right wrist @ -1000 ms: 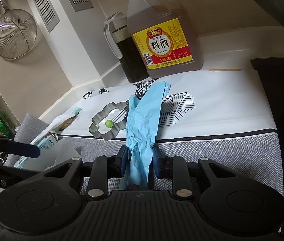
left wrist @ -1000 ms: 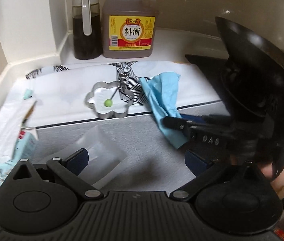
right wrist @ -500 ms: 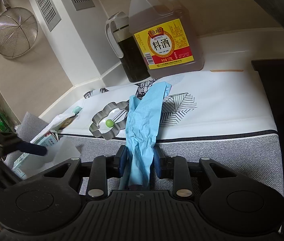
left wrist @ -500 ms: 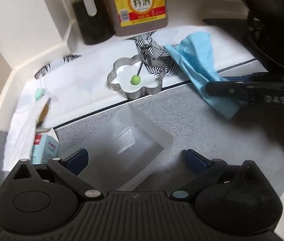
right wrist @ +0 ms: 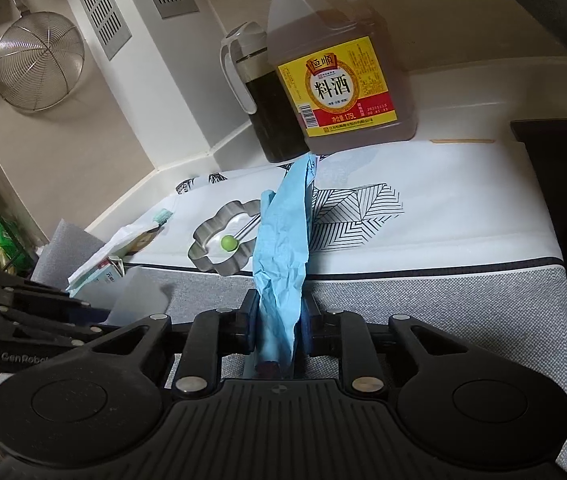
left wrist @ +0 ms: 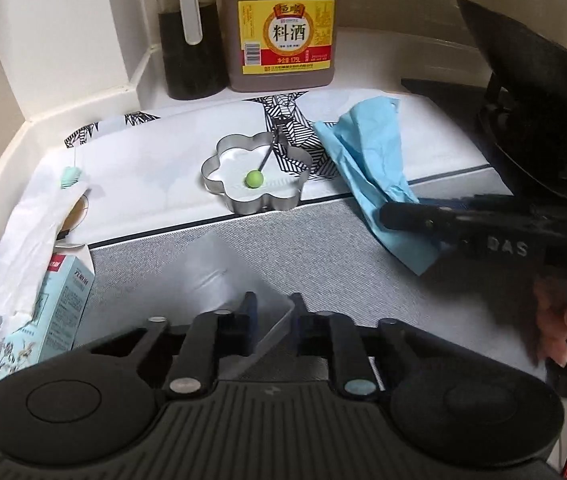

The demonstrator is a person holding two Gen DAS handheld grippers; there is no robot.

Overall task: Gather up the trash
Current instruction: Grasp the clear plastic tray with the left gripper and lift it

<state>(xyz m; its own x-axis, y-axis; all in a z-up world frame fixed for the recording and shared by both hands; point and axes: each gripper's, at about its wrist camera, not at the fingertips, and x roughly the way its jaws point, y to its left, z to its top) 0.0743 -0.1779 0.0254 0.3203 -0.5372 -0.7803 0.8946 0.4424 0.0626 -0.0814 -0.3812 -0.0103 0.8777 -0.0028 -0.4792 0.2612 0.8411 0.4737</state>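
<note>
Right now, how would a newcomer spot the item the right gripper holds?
Find the big yellow-labelled jug at the back of the counter. Running from its base toward the right gripper is a crumpled blue glove, the only sky-blue thing beside the metal flower-shaped mould.

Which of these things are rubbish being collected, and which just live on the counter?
Rubbish: blue paper in the right gripper; clear plastic sheet in the left gripper; white tissue; carton.

Staying put: cooking wine jug, dark sauce jar, flower-shaped mould, strainer.
</note>
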